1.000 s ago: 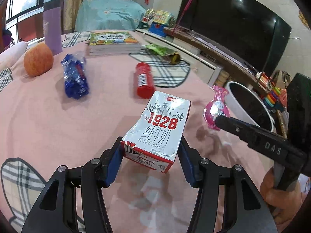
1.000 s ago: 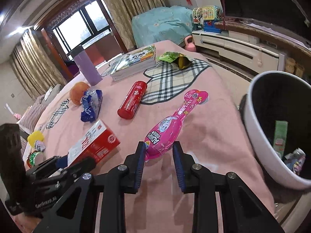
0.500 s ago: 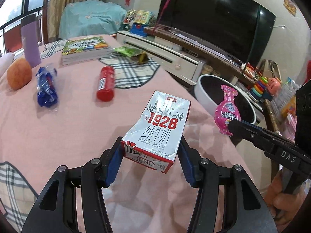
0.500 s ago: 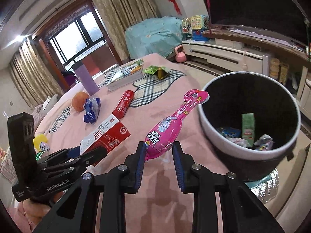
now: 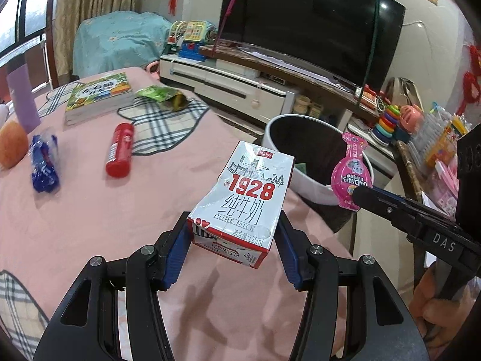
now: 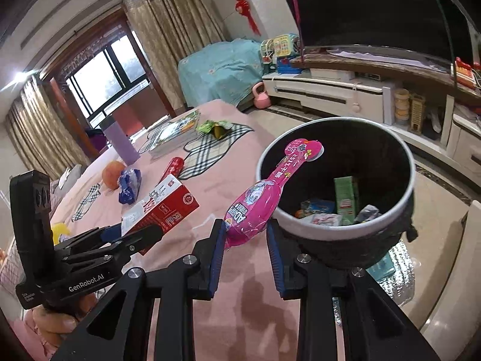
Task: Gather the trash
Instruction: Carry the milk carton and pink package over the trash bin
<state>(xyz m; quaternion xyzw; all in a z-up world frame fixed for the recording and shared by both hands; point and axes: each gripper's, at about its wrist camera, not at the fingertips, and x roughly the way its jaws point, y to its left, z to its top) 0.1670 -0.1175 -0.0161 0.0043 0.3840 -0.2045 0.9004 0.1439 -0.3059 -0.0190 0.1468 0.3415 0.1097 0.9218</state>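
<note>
Purple cup (image 5: 21, 99) cut off at left edge

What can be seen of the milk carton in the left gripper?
The milk carton is a small paper box, white and grey on its front with a skyline drawing, a big red "1928", Chinese characters and "PURE MILK"; its other faces are red. It looks dented and squashed inward along one side. It is held off the pink tablecloth, tilted with its top pointing away, by the left gripper, whose blue pads press both sides near its base. Nothing else touches it.
</note>
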